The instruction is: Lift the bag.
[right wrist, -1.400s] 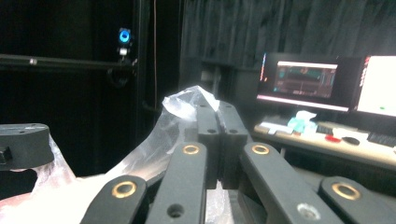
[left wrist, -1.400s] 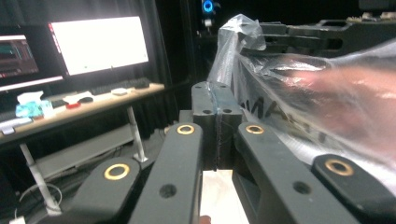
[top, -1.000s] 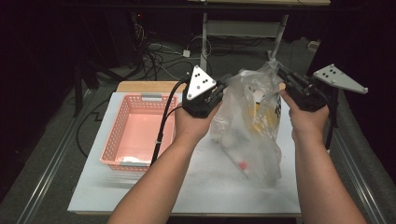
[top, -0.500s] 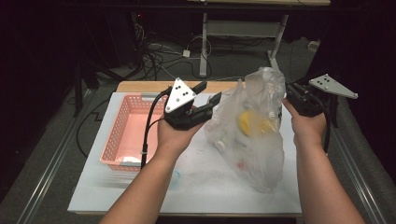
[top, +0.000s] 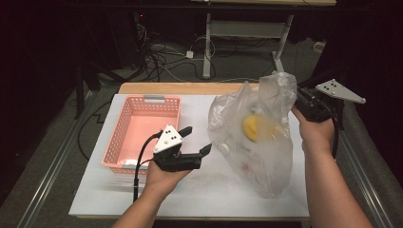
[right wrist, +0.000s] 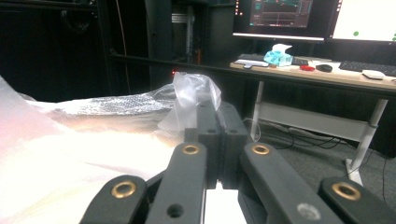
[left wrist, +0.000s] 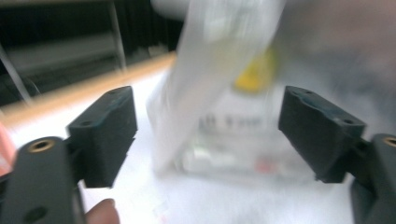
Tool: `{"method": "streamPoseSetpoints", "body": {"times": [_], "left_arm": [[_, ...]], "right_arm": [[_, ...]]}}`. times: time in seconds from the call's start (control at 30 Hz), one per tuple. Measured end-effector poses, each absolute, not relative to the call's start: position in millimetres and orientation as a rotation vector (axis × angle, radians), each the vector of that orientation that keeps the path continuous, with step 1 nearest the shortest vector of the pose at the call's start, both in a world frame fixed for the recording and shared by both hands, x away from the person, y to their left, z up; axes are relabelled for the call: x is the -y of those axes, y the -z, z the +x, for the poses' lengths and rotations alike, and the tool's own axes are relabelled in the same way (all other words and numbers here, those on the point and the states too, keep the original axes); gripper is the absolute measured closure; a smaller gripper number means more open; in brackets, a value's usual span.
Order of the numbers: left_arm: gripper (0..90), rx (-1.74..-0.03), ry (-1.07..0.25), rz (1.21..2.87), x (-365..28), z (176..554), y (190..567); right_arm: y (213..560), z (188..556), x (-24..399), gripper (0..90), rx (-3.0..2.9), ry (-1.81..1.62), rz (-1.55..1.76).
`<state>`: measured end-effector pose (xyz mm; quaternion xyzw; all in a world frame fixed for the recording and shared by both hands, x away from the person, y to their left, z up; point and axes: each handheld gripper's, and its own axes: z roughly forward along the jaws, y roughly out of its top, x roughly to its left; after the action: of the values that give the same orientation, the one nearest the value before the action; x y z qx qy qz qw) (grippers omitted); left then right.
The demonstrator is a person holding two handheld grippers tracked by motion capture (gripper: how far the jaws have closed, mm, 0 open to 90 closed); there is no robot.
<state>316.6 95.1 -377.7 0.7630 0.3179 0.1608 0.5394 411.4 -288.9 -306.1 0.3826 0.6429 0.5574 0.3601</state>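
Observation:
A clear plastic bag [top: 259,152] holding a yellow item [top: 249,126] and other small things stands slumped on the white tabletop [top: 199,192]. My right gripper [top: 297,102] is at the bag's upper right corner, shut on a bunched bit of the plastic [right wrist: 194,93]; its jaws [right wrist: 217,128] sit tight together. My left gripper [top: 196,139] is low over the table, left of the bag and apart from it. Its jaws have just been opening, and nothing is between them. In the left gripper view the blurred bag [left wrist: 219,70] lies ahead of the wide-apart left gripper [left wrist: 208,128].
A pink slotted basket [top: 110,151] sits on the table's left part, just behind my left hand. A wooden strip [top: 180,88] runs along the far edge. Cables and desk legs [top: 207,47] lie on the floor beyond. A desk with monitors [right wrist: 299,16] stands farther off.
My left gripper let go of the bag's top, opened, and dropped down and left toward the table near the basket. The bag sagged and now hangs from the right gripper alone.

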Motion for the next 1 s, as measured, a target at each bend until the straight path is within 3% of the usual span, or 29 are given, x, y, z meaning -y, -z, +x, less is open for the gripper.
{"method": "streamPoseSetpoints", "body": {"times": [0.1,0.27,0.6,1.0], "left_arm": [[14.3,-0.768,-0.357,1.866,-87,320,398],[0.0,-0.789,-0.336,1.912,-78,321,412],[0.0,-0.809,-0.341,1.955,-72,322,428],[0.0,-0.785,-0.331,1.946,-64,312,432]], "right_arm": [[304,407,290,85.1,-1.668,-1.453,0.967],[297,393,294,72.4,-1.675,-1.492,0.933],[293,360,313,49.9,-1.675,-1.51,0.896],[346,345,320,25.4,-1.759,-1.447,0.964]]}}
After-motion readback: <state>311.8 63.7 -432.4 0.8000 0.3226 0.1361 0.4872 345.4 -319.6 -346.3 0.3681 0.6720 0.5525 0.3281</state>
